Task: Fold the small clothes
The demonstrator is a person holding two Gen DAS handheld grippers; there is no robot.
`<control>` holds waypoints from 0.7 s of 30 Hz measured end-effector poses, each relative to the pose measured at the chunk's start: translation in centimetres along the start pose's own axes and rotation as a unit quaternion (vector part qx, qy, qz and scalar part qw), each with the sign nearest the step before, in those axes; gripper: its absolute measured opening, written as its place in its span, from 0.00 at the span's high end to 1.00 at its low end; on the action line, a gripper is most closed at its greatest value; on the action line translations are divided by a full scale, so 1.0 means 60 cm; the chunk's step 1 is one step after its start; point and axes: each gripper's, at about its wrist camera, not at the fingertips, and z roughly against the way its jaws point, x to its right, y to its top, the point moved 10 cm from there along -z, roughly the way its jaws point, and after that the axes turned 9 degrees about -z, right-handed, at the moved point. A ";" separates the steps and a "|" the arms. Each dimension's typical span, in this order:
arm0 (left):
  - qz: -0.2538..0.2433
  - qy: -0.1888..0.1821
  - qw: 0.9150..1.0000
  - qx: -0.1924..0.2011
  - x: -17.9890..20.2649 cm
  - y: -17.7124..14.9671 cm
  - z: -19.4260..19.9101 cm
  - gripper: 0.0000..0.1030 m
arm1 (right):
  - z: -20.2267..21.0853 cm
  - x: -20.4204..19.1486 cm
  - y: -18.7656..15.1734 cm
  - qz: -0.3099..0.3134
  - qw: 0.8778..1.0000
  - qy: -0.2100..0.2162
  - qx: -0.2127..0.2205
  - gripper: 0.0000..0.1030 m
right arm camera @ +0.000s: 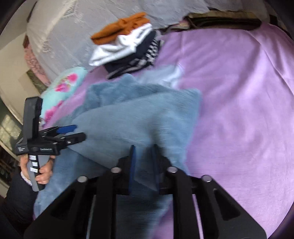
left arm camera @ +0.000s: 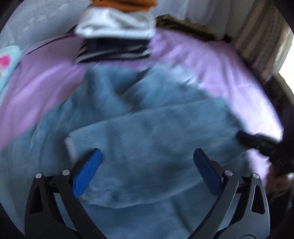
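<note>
Pinching blue fleece (right arm camera: 139, 117): R gripper (right arm camera: 143, 165) jaws.

Soft daylight, blown-out window glare at right edge, heavy motion blur in left view, fisheye-curved dark corners

We see the left wrist view smeared by blur; the fleece (left arm camera: 147, 128) loses its folds, and the orange top (left arm camera: 123, 2) is perhaps cut off.
</note>
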 end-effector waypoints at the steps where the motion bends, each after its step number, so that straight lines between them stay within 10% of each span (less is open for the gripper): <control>1: 0.001 -0.003 1.000 -0.001 -0.012 -0.012 -0.010 0.02 | 0.009 0.010 -0.004 -0.018 1.000 0.013 0.000 1.00; 10: 0.024 -0.048 0.994 0.093 -0.012 -0.013 0.103 0.02 | 0.046 -0.095 0.068 0.015 0.998 0.036 0.050 0.92; 15: 0.030 -0.007 0.999 0.027 -0.023 -0.033 0.025 0.02 | -0.056 -0.037 0.059 -0.037 0.999 -0.007 0.003 0.91; 17: 0.049 -0.005 0.999 0.007 -0.042 -0.050 -0.001 0.02 | -0.062 -0.006 0.048 -0.069 0.997 0.045 -0.004 0.97; 21: 0.095 -0.012 0.994 0.057 -0.075 -0.045 0.059 0.02 | -0.029 0.004 0.063 -0.096 0.993 0.054 0.028 0.94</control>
